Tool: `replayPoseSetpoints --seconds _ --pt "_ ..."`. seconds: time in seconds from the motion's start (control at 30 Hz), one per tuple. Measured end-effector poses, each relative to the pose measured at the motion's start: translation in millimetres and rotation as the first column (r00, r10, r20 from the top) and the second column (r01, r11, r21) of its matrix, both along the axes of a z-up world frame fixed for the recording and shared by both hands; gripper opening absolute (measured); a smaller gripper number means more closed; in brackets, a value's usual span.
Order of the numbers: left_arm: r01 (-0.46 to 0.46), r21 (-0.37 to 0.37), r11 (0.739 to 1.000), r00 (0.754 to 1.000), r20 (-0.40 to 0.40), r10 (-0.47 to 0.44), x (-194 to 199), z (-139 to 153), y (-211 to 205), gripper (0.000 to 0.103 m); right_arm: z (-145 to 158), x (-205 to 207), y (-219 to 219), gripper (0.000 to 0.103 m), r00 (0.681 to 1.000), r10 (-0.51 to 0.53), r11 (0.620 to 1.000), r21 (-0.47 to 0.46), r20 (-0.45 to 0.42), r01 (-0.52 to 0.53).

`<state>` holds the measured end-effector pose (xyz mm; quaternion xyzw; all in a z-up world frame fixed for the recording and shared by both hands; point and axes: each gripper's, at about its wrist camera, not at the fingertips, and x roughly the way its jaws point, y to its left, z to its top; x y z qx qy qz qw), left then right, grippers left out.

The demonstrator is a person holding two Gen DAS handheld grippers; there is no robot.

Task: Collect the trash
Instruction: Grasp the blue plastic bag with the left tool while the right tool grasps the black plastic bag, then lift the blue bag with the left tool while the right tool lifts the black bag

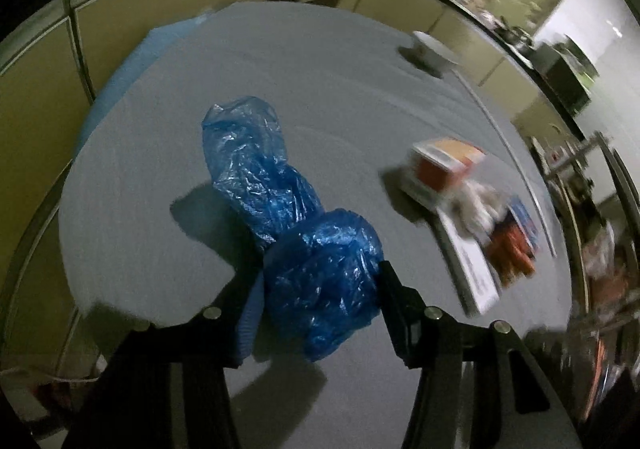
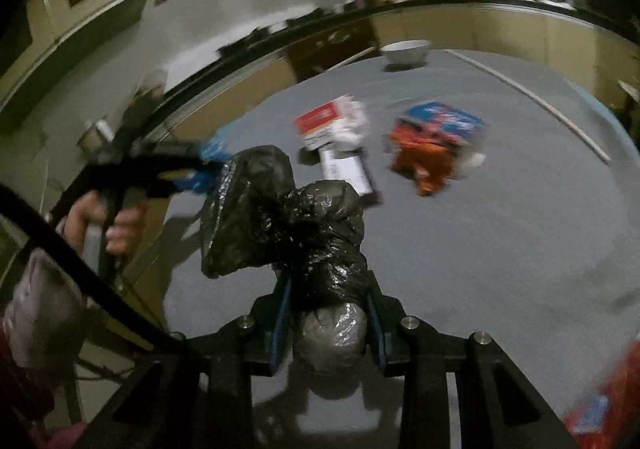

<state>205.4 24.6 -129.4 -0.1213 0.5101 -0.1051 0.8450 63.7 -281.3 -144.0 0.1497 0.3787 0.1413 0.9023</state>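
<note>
The right gripper [image 2: 326, 323] is clamping its two jaws on the neck of a black bag roll [image 2: 280, 217], and the left gripper [image 1: 320, 289] is pressing its jaws on a blue bag roll [image 1: 296, 225] in the same way — each one is held just above the grey tabletop [image 1: 160, 209], near the front edge. As I judge it, the step in hand is preparing a bag for the trash, so it is good to keep both grips firm on the crumpled plastic and to lower only one roll, because thin film is slipping easily. I am counting two bag rolls, one blue and one black. Further on, the trash is lying in the middle of the table: one red and white box [image 2: 326, 121] with some white crumpled paper beside it, and one orange and blue wrapper [image 2: 432, 141] — the blur makes a finer count unsure. Farthest away, one white bowl [image 2: 406, 51] is standing near the back edge, well apart from the trash.
</note>
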Motion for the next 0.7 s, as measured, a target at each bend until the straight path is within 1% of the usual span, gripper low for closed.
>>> replayPoseSetpoints --seconds 0.13,0.17,0.33,0.43,0.57,0.63,0.7 --pt "0.07 0.017 0.997 0.995 0.063 -0.071 -36.8 20.5 -29.3 0.056 1.7 -20.2 -25.6 0.035 0.996 -0.085 0.996 0.036 0.005 0.085" --pt "0.089 0.024 0.996 0.993 0.08 -0.091 -47.2 25.7 -37.5 0.056 2.8 -25.7 -25.9 0.035 0.995 -0.098 0.994 0.041 0.008 0.098" --pt "0.173 0.084 0.981 0.971 0.15 -0.184 -85.8 43.5 -76.5 0.056 9.0 -50.8 -36.3 0.035 0.988 -0.151 0.987 0.057 0.026 0.149" --pt "0.215 0.124 0.969 0.956 0.176 -0.234 -102.0 49.5 -93.0 0.056 10.2 -59.9 -39.7 0.035 0.985 -0.172 0.983 0.072 0.029 0.169" --pt "0.262 0.159 0.952 0.937 0.196 -0.29 -128.7 50.2 -104.1 0.056 11.2 -71.3 -41.9 0.035 0.981 -0.19 0.977 0.102 0.03 0.186" --pt "0.271 0.18 0.946 0.932 0.195 -0.304 -138.0 48.9 -109.1 0.056 13.0 -75.7 -41.7 0.035 0.98 -0.196 0.974 0.119 0.034 0.19" --pt "0.282 0.175 0.943 0.931 0.189 -0.313 -146.7 48.5 -108.8 0.056 16.0 -81.0 -41.3 0.035 0.979 -0.2 0.971 0.139 0.038 0.193"
